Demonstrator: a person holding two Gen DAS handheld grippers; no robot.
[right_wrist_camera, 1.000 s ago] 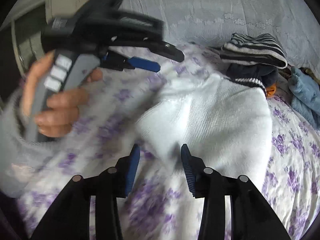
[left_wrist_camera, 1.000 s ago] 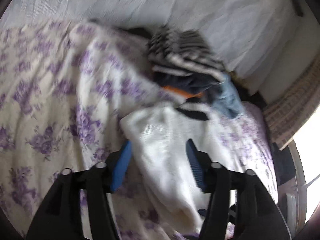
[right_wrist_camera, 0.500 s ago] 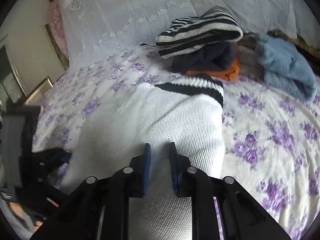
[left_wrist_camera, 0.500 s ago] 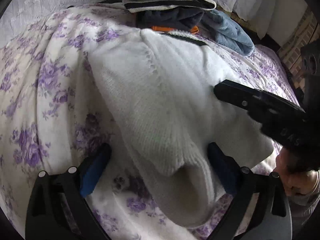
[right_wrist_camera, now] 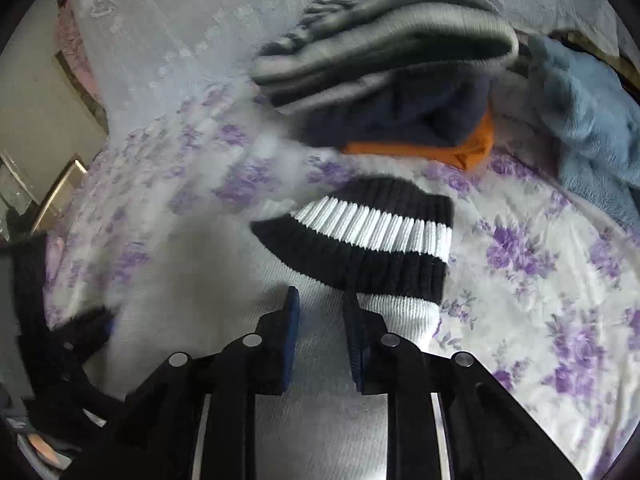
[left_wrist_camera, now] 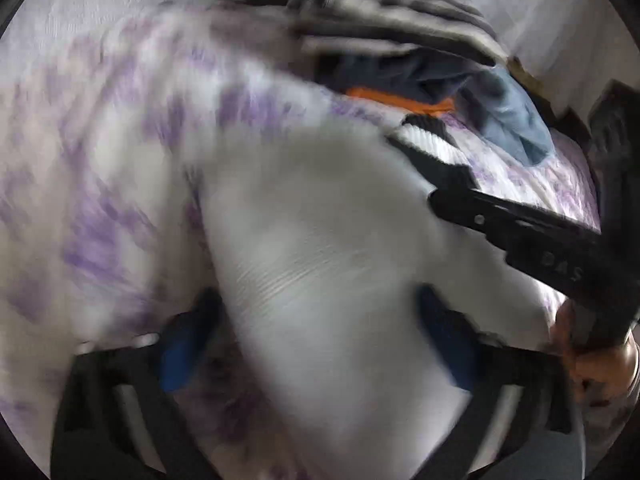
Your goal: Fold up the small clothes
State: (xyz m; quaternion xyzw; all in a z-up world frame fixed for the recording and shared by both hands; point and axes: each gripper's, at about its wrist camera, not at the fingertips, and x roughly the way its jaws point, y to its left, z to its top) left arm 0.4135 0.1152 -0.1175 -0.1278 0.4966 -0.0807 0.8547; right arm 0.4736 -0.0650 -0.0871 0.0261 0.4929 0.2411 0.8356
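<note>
A white knit sweater point(left_wrist_camera: 320, 240) with a black-and-white striped cuff point(right_wrist_camera: 360, 236) lies on the purple-flowered bedspread point(right_wrist_camera: 540, 264). My left gripper point(left_wrist_camera: 316, 340) is open, its blue pads on either side of a bunched part of the sweater; this view is blurred. My right gripper point(right_wrist_camera: 320, 320) has its jaws close together with sweater fabric between them, just behind the striped cuff. The right gripper also shows in the left wrist view point(left_wrist_camera: 500, 216), lying over the sweater's right side.
A pile of folded clothes stands at the back: a striped top point(right_wrist_camera: 392, 40) over a dark navy piece point(right_wrist_camera: 400, 116) and an orange one point(right_wrist_camera: 460, 148). A blue fleece garment point(right_wrist_camera: 588, 120) lies at the right. White lace pillows point(right_wrist_camera: 192, 32) are behind.
The right gripper has slid along the sweater toward the striped cuff. The left gripper has moved fast, pushing further over the sweater with its pads still apart.
</note>
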